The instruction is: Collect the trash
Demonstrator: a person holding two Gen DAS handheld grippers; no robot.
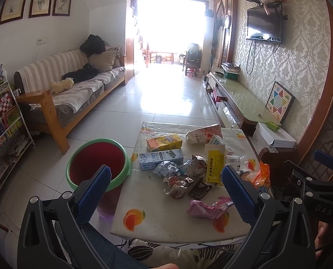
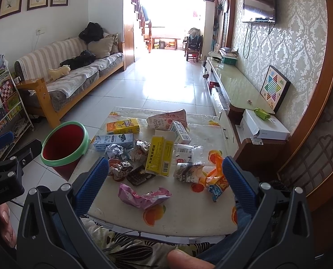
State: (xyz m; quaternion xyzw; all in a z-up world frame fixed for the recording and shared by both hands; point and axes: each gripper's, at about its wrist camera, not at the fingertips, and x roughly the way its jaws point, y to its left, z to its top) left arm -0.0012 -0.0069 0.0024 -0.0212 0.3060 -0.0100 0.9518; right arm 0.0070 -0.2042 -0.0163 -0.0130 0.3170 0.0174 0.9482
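While both grippers are hovering above the near edge of the table, nothing is being held.

Left wrist view
- Left gripper: hanging with its blue pads spread wide and empty.
- Table: carrying the trash in a loose heap at its middle.
- Bin: red with a green rim, standing on the floor, touching the table's left edge.
- Pink wrapper: lying nearest, just beside the right pad.
- Orange carton: lying behind the blue-white carton.
- Pocky bag: sitting at the far side.

Right wrist view
- Right gripper: gaping open, gripping nothing.
- Yellow box: lying mid-table, between crumpled foil and an orange bag.
- Left gripper's tip: showing at the left border beside the bin.
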